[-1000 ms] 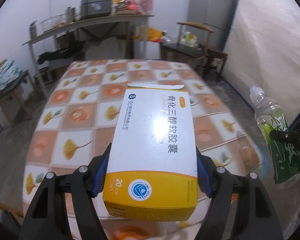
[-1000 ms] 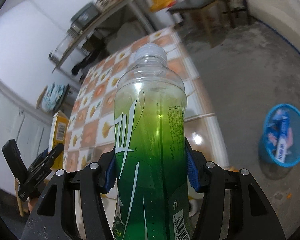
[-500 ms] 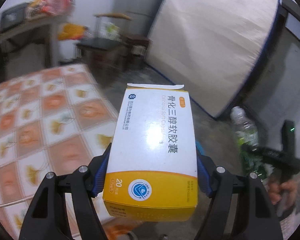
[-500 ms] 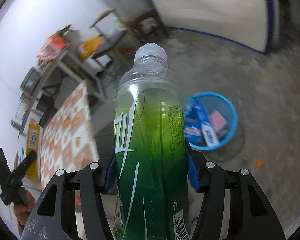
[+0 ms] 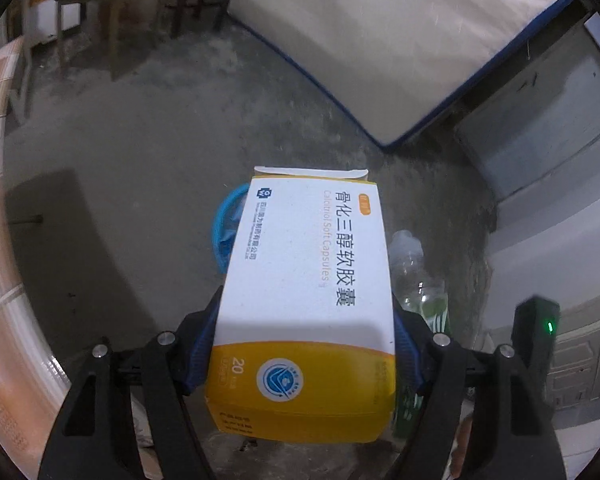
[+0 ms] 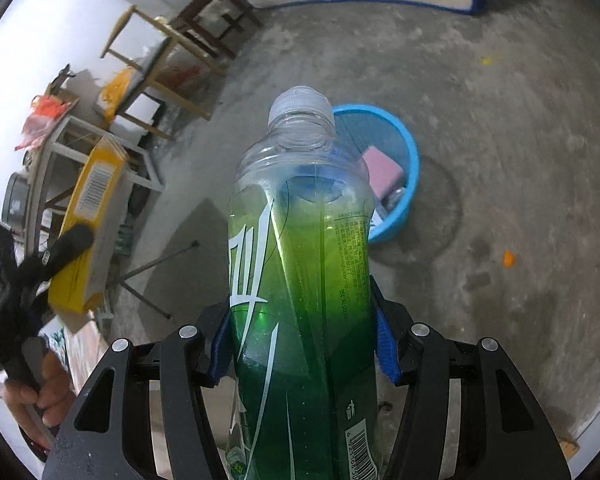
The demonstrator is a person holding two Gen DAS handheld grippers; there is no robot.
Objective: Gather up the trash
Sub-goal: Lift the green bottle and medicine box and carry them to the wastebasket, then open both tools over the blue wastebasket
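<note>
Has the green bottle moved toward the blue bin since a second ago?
Yes. The green bottle, clamped in the right gripper, has swung away from the patterned table toward the blue bin, which now sits just behind its cap.

White-and-yellow medicine box [image 5: 304, 300] held tilted above concrete floor, green-labelled clear plastic bottle [image 6: 300, 264] capped, tipped toward blue basket [image 6: 404, 184] holding wrappers

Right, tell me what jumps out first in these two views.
A green bottle fills the right wrist view, clamped in the right hand-held gripper and pointing at a blue bin on the floor. In the left wrist view, a white and yellow box sits clamped in the left hand-held gripper, hiding most of that bin.
</note>
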